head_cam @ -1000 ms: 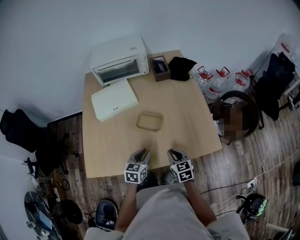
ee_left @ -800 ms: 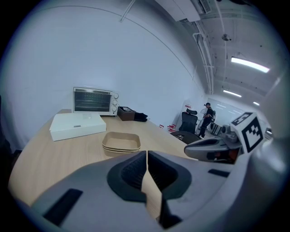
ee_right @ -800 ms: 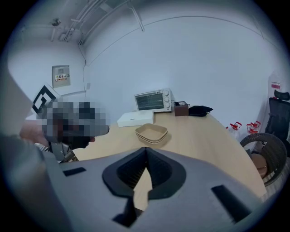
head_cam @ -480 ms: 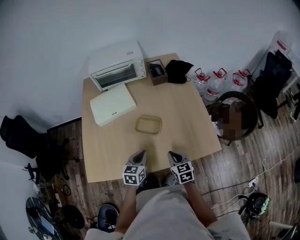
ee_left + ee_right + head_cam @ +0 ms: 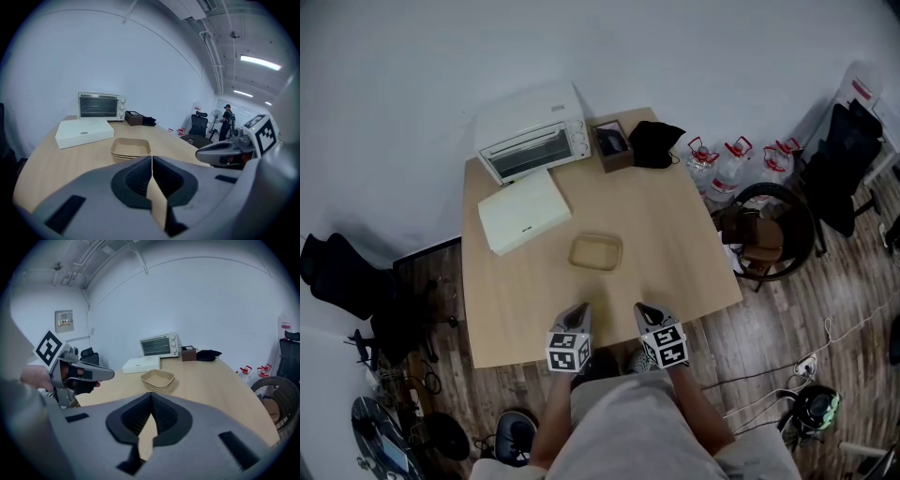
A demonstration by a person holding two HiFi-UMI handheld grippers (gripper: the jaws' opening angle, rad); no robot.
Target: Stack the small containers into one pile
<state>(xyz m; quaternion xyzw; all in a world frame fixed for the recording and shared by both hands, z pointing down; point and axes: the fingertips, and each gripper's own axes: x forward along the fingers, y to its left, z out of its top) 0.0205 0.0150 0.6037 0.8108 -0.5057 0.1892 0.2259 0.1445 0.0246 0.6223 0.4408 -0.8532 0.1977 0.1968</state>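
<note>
Left tongs (image 5: 580, 309) and right tongs (image 5: 644, 308) just clenched, both empty.
The containers (image 5: 595, 251) sit in one pile on the desk (image 5: 675, 234), ahead of both tongs, so stacking looks done.

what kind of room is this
Probably an office or lab workroom, not a home kitchen: a plain wooden table against a bare white wall, a toaster oven on it, and big water jugs on the floor beside it.

stack of containers (image 5: 596, 252): count unclear, perhaps three | brown box (image 5: 617, 165): contents too small to tell
</note>
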